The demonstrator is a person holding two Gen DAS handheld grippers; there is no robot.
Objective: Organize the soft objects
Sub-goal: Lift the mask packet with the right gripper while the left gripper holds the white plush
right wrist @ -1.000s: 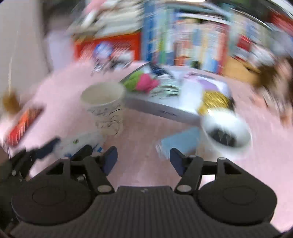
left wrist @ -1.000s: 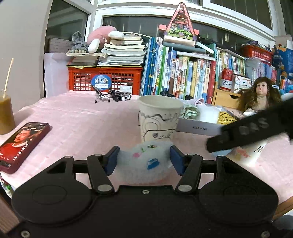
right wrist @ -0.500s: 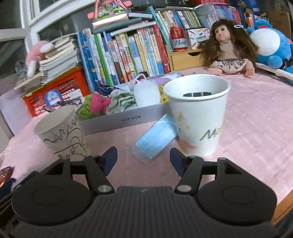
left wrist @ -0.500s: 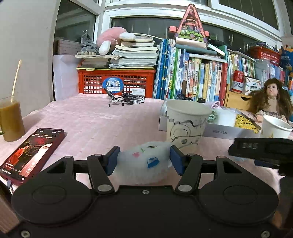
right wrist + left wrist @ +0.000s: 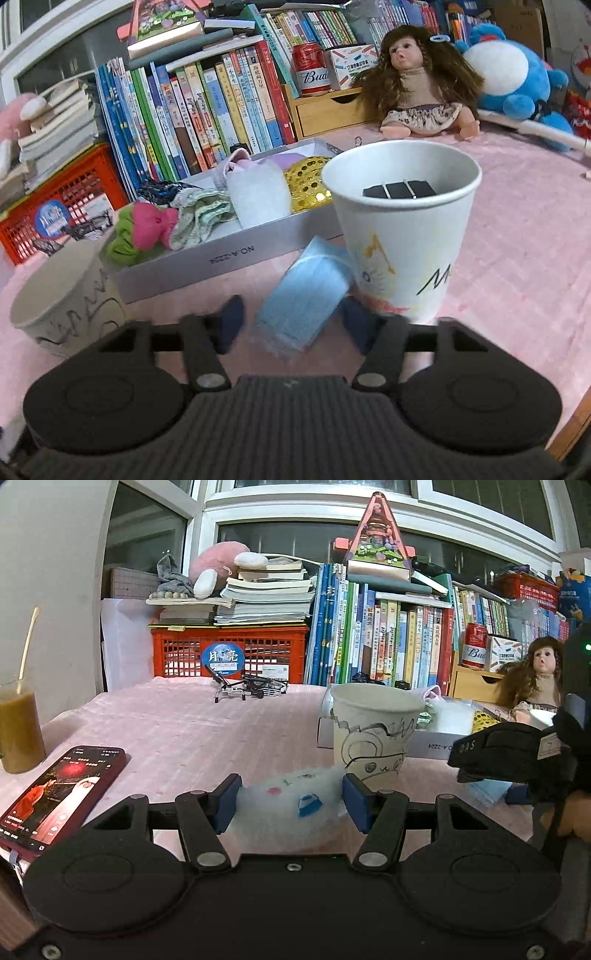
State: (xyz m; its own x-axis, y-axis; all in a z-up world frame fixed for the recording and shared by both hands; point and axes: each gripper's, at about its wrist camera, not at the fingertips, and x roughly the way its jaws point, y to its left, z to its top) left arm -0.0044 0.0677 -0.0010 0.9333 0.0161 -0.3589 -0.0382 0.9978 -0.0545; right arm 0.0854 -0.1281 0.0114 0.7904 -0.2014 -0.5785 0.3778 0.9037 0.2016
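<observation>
My left gripper point(image 5: 291, 795) is shut on a white fluffy toy point(image 5: 288, 812) with small coloured patches, held low over the pink tablecloth in front of a doodled paper cup point(image 5: 373, 727). My right gripper point(image 5: 291, 321) points down at a wrapped blue face mask point(image 5: 306, 291) that lies between its fingers. The jaws are closing; a narrow gap still shows at the left pad. The mask leans against a white paper cup point(image 5: 402, 236) holding black clips. Behind it a grey tray point(image 5: 229, 254) holds a green-pink scrunchie point(image 5: 147, 229), a white cloth point(image 5: 258, 195) and a gold sequin piece point(image 5: 306, 181).
A phone point(image 5: 62, 794) and a glass of brown drink point(image 5: 18, 731) sit at the table's left. A red crate point(image 5: 229, 653), a row of books point(image 5: 388, 642), a doll point(image 5: 417, 81) and a blue plush point(image 5: 513, 74) line the back. The table's edge point(image 5: 569, 424) is near right.
My right gripper has sunk and rolled level, coming down onto the blue mask, and its fingers have drawn inward around it. The left gripper keeps its hold on the fluffy toy.
</observation>
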